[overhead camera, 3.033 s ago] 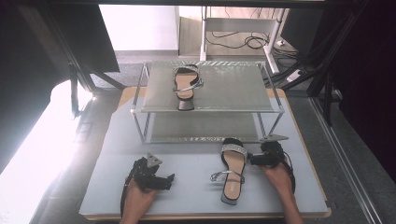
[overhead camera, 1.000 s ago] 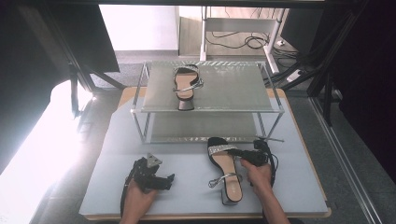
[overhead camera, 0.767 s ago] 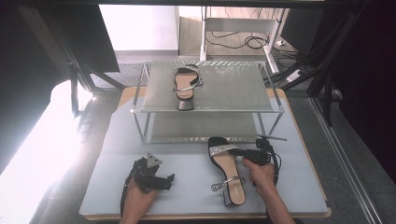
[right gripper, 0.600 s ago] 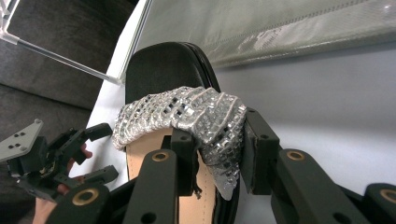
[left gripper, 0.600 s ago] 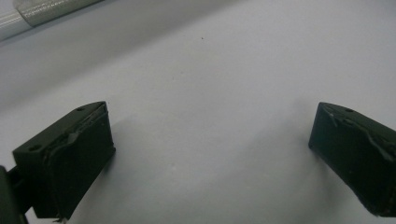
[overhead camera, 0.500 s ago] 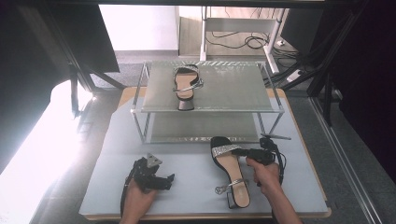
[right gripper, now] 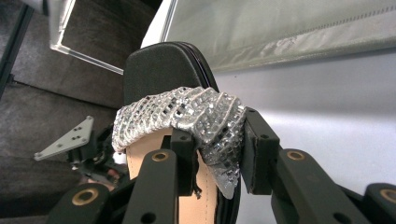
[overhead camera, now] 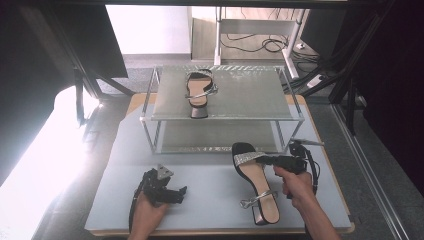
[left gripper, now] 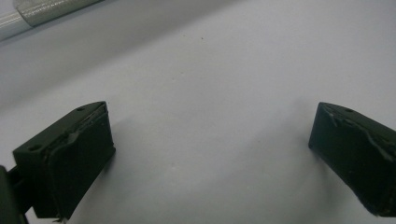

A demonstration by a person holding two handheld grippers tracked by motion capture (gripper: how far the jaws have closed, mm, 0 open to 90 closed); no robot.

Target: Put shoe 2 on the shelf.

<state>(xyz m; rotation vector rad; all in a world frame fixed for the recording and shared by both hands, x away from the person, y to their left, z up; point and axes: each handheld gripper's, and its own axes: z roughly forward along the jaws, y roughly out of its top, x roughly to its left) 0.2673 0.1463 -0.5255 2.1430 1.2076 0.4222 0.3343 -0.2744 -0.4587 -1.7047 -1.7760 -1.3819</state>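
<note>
The right gripper (overhead camera: 274, 160) is clamped on the silver rhinestone toe strap (right gripper: 187, 116) of a black heeled sandal with a tan insole (overhead camera: 256, 186), which sits on the pale grey tabletop (overhead camera: 210, 185) just in front of the two-tier metal-framed glass shoe rack (overhead camera: 250, 95). In the right gripper view the jaws pinch a fold of that strap near its edge, with the sandal's rounded black toe pointing toward the rack. A matching black and silver sandal (overhead camera: 198, 91) already stands on the rack's top shelf, toe away from the person. The left gripper (overhead camera: 172, 192) rests low on the table with its jaws spread wide and nothing between them.

The hold takes soft strap rather than sole, so the shoe will probably hang and swing if lifted; the heel could catch the rack's front rail. The pinch looks shallow, though the angle makes that hard to judge, and the strap might slip free
</note>
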